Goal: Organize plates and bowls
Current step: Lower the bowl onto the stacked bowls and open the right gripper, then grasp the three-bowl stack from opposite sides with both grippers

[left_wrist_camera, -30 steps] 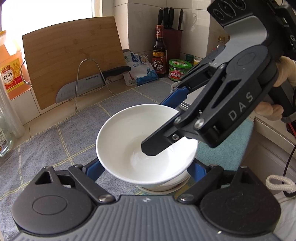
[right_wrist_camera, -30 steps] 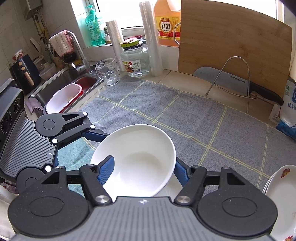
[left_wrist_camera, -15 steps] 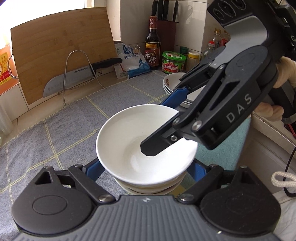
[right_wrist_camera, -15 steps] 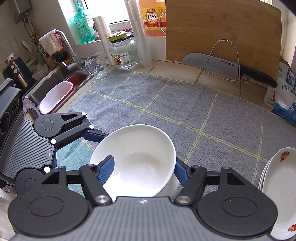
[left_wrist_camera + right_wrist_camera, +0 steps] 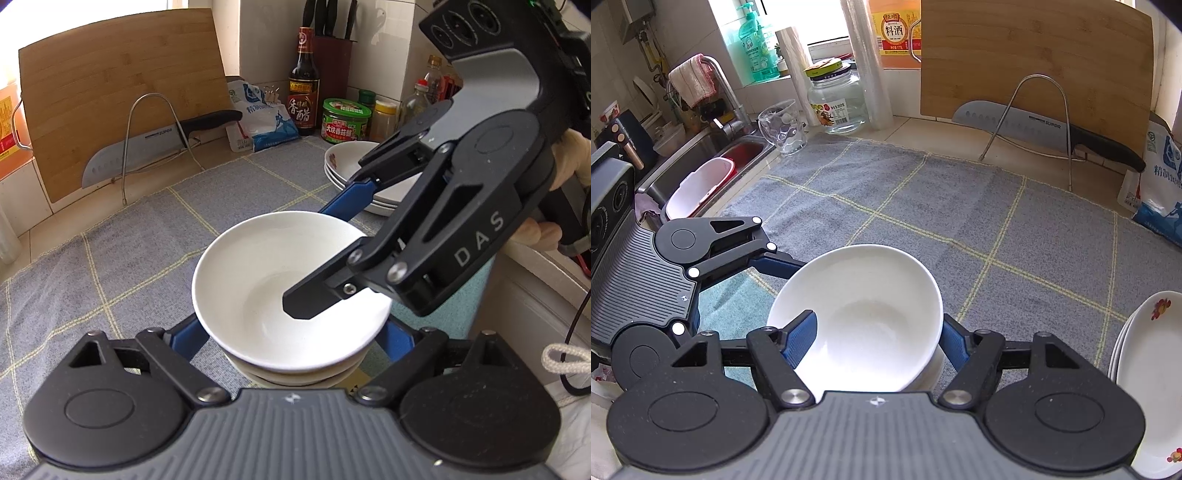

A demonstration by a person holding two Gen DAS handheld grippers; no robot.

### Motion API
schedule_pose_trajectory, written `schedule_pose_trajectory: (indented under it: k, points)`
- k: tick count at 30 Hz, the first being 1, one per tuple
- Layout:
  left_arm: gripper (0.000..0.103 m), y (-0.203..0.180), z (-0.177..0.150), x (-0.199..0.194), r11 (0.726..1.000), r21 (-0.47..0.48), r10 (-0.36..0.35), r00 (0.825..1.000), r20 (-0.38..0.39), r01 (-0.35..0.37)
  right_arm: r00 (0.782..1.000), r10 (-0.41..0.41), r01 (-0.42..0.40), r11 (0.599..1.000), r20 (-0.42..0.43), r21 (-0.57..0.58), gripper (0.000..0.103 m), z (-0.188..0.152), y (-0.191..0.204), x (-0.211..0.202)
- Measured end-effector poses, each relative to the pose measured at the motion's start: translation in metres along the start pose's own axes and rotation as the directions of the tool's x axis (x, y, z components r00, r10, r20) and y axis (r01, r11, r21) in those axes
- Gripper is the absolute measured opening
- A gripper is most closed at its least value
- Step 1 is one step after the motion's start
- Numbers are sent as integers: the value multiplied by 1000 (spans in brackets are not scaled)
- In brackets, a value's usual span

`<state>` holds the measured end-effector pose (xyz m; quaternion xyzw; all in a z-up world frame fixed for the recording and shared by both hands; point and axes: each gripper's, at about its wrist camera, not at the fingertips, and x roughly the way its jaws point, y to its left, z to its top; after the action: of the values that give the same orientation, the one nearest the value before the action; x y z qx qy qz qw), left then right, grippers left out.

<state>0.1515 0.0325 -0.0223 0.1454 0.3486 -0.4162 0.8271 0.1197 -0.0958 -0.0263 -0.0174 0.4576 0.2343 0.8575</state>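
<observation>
A white bowl [image 5: 258, 280] [image 5: 871, 306] sits on top of a stack of white bowls [image 5: 295, 376] on the grey checked cloth [image 5: 923, 206]. My left gripper [image 5: 291, 336] straddles the top bowl under its rim, with its pads against the sides. Its jaws are just starting to open. My right gripper [image 5: 877, 338] holds the bowl's wall, one blue pad [image 5: 801, 339] inside and the other outside. Its jaws are opening too. In the left wrist view its black finger [image 5: 317, 299] reaches into the bowl. Flowered plates [image 5: 1145, 369] [image 5: 347, 162] are stacked to the right.
A bamboo board [image 5: 1034, 62] and a knife [image 5: 1034, 125] on a wire rack stand at the back. The sink [image 5: 713, 158] with a pink tub lies left, beside a glass cup and a jar [image 5: 838, 99]. Bottles [image 5: 303, 85] and a salt bag line the wall.
The bowl has stayed between both grippers while the counter behind slid left in both views. The bowls beneath it now show plainly, and the plates have come into view.
</observation>
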Motion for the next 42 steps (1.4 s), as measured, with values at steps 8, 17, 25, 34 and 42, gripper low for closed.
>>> schedule_pose_trajectory:
  k: [8,17,25,34,42]
  points:
    - [96,-2,-1,-5,999,33,-12,1000,1,12,999,-7,7,1000,44,-12,103,0,2,-4]
    - [97,4,-7,-21,998,51,-26,1000,-2,26,997,-59,59,998,42,-10,103,-7,-2,-8]
    - [97,11,-18,-35,996,63,-62,997,49,59,995,-88,91,994,52,-68,103,-23,5,-19]
    - [98,24,-32,-24,991,103,-89,996,9,88,993,-119,116,977,-5,-178,103,-41,23,-17]
    - [98,26,-38,-2,979,163,-118,992,-44,123,983,-179,162,957,-47,-241,103,-60,30,8]
